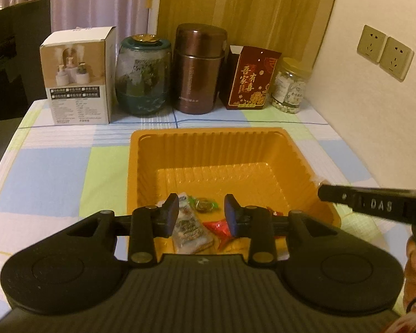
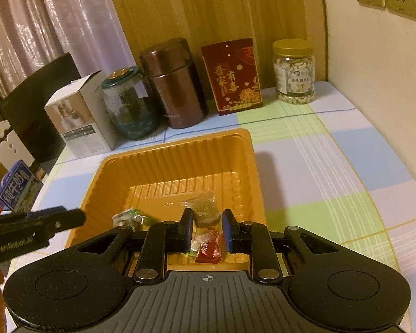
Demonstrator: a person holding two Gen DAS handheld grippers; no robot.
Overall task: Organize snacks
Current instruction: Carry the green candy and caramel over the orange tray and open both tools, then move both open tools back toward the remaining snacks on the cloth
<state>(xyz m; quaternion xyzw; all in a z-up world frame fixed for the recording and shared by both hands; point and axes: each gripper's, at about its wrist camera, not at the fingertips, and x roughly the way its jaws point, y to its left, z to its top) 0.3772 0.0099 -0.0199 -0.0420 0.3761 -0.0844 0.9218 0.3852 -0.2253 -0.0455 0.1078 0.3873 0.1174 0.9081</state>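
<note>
An orange plastic tray [image 1: 208,149] sits on the checked tablecloth and holds several wrapped snacks. In the left wrist view a clear packet with a brown biscuit [image 1: 190,229], a green-wrapped candy [image 1: 203,204] and a red wrapper [image 1: 219,229] lie at the tray's near end. My left gripper [image 1: 201,212] hangs open above them, empty. In the right wrist view my right gripper [image 2: 206,229] is open over the same tray [image 2: 158,166], above a dark brown wrapped sweet [image 2: 206,212] and a red packet [image 2: 208,251]. A green candy [image 2: 133,217] lies to the left.
Along the back wall stand a white carton [image 1: 79,76], a teal jar [image 1: 142,75], a brown canister [image 1: 199,69], a red box [image 1: 249,79] and a nut jar [image 1: 289,86]. A milk carton [image 2: 15,186] is beyond the table's left edge.
</note>
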